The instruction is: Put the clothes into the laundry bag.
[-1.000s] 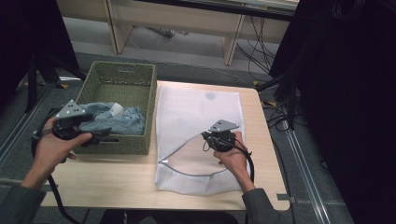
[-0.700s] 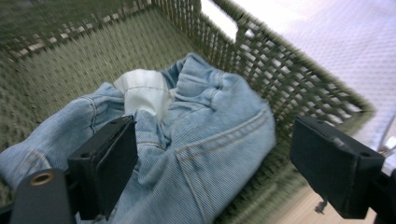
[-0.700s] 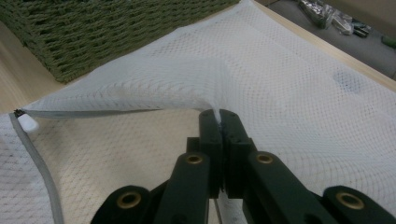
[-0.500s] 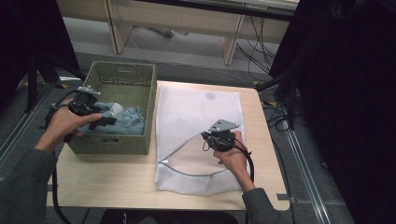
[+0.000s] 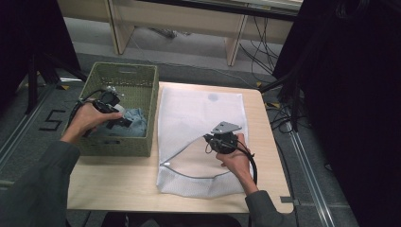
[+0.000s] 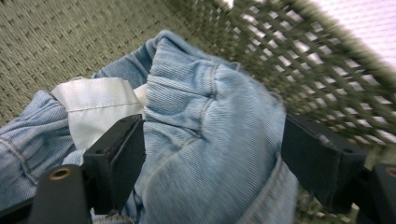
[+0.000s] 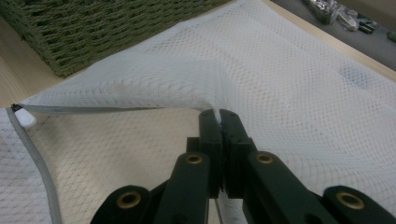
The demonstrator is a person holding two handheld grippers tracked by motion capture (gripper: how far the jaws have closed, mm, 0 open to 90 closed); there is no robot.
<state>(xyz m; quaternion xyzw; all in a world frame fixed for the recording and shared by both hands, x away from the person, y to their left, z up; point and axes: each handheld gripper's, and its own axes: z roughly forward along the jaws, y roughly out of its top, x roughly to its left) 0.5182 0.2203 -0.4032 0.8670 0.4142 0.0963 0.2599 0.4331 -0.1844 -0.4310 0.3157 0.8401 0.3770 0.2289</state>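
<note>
Pale wood makes up the tabletop [image 5: 118,182], with grey floor and loose cables beyond its far edge and dark curtains on both sides. Toward 10 o'clock on the tabletop stands a green woven basket [image 5: 139,80] holding crumpled blue denim clothing [image 5: 137,120], with a patch of white lining [image 6: 95,109] showing among the folds. From the centre out toward 12 o'clock and 6 o'clock lies a white mesh laundry bag [image 5: 201,106], its grey zipper edge [image 5: 189,172] curving open across its near part.

A hand carries the left gripper [image 5: 124,122] down inside the basket, pointing toward 3 o'clock. In the left gripper view its jaws stand spread wide on either side of a thick fold of the denim, one jaw against the white lining, the other close to the basket's wall.

At about 4 o'clock the right gripper [image 7: 219,122] rests over the bag, held by a hand [image 5: 236,158]. Its jaws are pressed together, pinching the bag's upper mesh layer and lifting it into a small peak above the lower layer.
</note>
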